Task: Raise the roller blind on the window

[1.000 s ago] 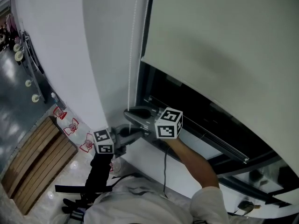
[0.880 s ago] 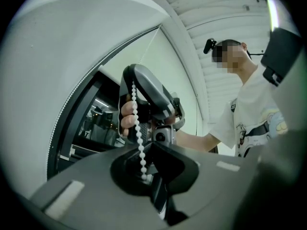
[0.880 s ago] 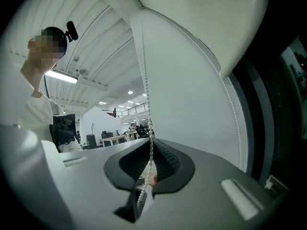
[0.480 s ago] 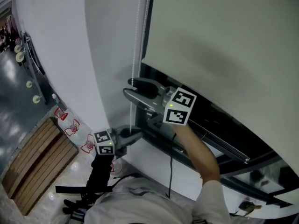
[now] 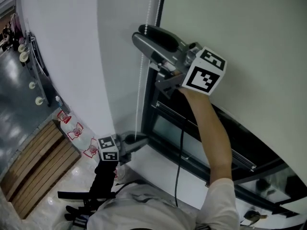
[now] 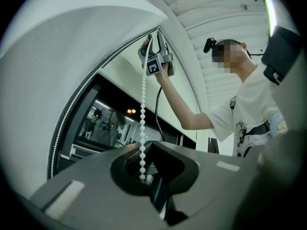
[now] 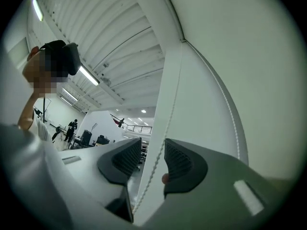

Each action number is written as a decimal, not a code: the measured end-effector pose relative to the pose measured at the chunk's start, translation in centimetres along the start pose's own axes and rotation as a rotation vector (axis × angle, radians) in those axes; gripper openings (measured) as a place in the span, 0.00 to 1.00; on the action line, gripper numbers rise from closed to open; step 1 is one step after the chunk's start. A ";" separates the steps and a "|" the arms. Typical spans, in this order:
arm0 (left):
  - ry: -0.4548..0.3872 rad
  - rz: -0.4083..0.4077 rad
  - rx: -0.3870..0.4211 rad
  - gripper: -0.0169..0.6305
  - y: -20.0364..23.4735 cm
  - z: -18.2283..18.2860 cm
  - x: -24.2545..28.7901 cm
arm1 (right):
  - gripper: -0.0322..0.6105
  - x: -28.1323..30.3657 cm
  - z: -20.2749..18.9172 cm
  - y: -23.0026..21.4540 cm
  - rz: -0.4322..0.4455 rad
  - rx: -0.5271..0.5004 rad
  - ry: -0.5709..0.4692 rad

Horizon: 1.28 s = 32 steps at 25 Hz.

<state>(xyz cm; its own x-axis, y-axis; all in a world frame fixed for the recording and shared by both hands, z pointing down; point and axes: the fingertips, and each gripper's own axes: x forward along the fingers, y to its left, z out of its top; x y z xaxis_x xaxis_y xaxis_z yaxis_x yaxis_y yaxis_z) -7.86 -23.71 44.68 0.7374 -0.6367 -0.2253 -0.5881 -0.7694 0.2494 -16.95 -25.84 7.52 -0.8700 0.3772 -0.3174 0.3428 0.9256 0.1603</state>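
Note:
The pale roller blind (image 5: pixel 240 42) covers the upper window, with dark glass below its bottom edge. Its white bead chain (image 5: pixel 139 104) hangs along the window frame's left side. My left gripper (image 5: pixel 140 139) is low by the sill, shut on the chain (image 6: pixel 143 109), which runs taut into its jaws (image 6: pixel 144 176). My right gripper (image 5: pixel 140 33) is high up beside the blind's left edge. Its jaws have just been opening and now stand open (image 7: pixel 152 157). The chain (image 7: pixel 172 96) passes loose between its ribbed pads (image 7: pixel 178 163).
A curved white wall (image 5: pixel 72 56) stands left of the window. The white sill (image 5: pixel 163 169) runs below the dark frame (image 5: pixel 192 128). On the floor at the left lie a slatted wooden panel (image 5: pixel 33 171) and red-marked items (image 5: pixel 74 131).
My right gripper has let go of the chain, opened, and risen from near the sill to beside the blind's upper part. The left gripper has stayed in place on the chain.

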 end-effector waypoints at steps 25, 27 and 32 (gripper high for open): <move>0.005 -0.002 -0.025 0.02 -0.4 -0.9 -0.1 | 0.07 -0.1 5.0 -2.2 -0.082 0.028 -0.055; 0.005 -0.009 -0.023 0.02 -0.4 -0.9 0.1 | 0.07 -0.2 4.9 -1.8 -0.081 0.028 -0.049; 0.003 -0.026 -0.014 0.02 -0.6 -0.6 0.7 | 0.07 -0.7 3.6 -0.8 -0.087 0.027 -0.033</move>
<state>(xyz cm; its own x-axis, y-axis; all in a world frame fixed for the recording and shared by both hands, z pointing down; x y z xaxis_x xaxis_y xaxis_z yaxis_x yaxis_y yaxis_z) -6.80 -23.62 44.93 0.7538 -0.6160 -0.2289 -0.5636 -0.7851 0.2570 -15.30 -26.74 4.26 -0.8851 0.2956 -0.3594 0.2762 0.9553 0.1053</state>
